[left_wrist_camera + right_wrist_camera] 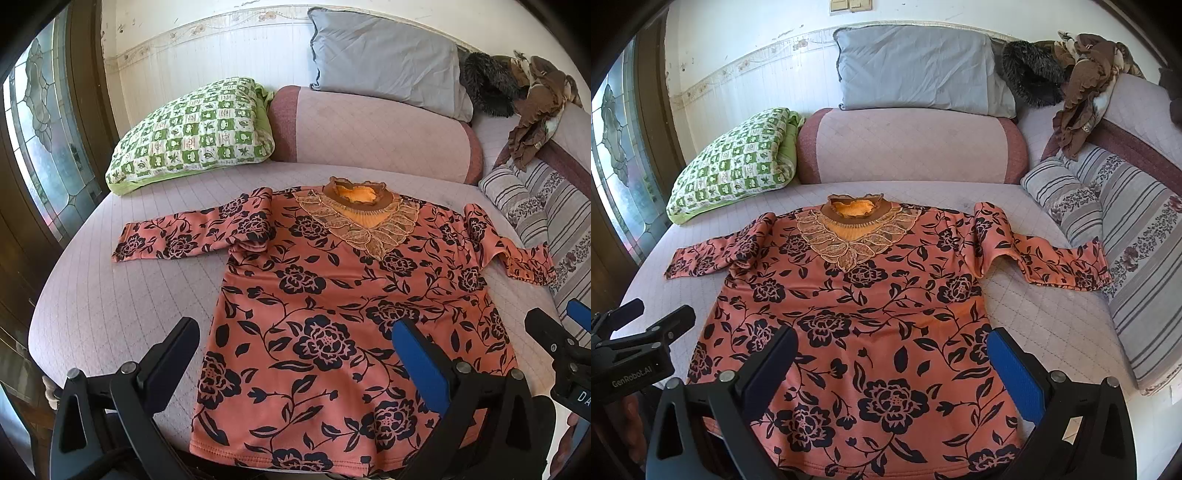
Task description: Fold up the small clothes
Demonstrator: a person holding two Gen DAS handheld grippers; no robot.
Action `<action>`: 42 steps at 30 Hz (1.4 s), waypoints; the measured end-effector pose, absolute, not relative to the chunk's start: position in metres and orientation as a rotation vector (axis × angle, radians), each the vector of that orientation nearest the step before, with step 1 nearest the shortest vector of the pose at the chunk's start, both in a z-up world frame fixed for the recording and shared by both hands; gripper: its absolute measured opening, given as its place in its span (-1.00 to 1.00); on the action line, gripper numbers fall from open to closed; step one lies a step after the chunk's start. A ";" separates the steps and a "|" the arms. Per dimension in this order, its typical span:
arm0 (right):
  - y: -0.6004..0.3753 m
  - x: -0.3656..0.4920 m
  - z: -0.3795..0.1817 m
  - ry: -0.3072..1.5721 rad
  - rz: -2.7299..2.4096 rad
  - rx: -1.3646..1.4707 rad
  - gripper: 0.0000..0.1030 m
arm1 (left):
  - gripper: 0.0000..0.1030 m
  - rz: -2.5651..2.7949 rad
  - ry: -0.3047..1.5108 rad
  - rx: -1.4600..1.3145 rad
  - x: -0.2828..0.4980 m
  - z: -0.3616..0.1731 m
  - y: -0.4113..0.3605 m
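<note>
An orange long-sleeved top [332, 295] [868, 314] with black flowers and a lace collar lies flat, face up, on the pale quilted bed [110, 302] [1052, 314]. Its sleeves spread out to both sides, each partly bunched near the shoulder. My left gripper [295, 343] hovers open above the hem's left half, nothing between its fingers. My right gripper [892, 354] hovers open over the hem's middle, also holding nothing. In the left wrist view the right gripper [565, 332] shows at the right edge; in the right wrist view the left gripper [646, 321] shows at the left edge.
A green checked pillow [192, 133] [735, 162] lies at the back left beside a pink bolster [373, 136] [908, 147]. A grey pillow [388, 62] [919, 70] leans on the wall. Striped cushions [543, 210] [1108, 229] and brown clothes [1082, 88] sit at the right.
</note>
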State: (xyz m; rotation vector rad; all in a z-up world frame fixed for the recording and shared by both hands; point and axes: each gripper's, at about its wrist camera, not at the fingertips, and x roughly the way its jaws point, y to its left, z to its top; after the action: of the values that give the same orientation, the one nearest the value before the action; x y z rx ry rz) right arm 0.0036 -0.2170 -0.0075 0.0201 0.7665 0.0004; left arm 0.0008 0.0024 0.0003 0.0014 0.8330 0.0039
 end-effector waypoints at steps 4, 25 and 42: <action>-0.216 0.003 -0.006 0.760 0.000 0.018 1.00 | 1.00 0.003 0.832 0.001 0.001 0.001 0.002; -0.216 0.002 -0.003 0.751 -0.002 0.017 1.00 | 1.00 -0.002 0.831 0.001 -0.001 0.000 0.003; -0.216 0.001 -0.001 0.743 -0.001 0.020 1.00 | 1.00 -0.005 0.832 -0.003 -0.002 0.000 0.004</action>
State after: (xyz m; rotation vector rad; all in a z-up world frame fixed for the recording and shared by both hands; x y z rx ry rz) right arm 0.0009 -0.2158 -0.0014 0.0201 0.7434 -0.0014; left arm -0.0025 0.0043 -0.0004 -0.0028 0.8316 -0.0051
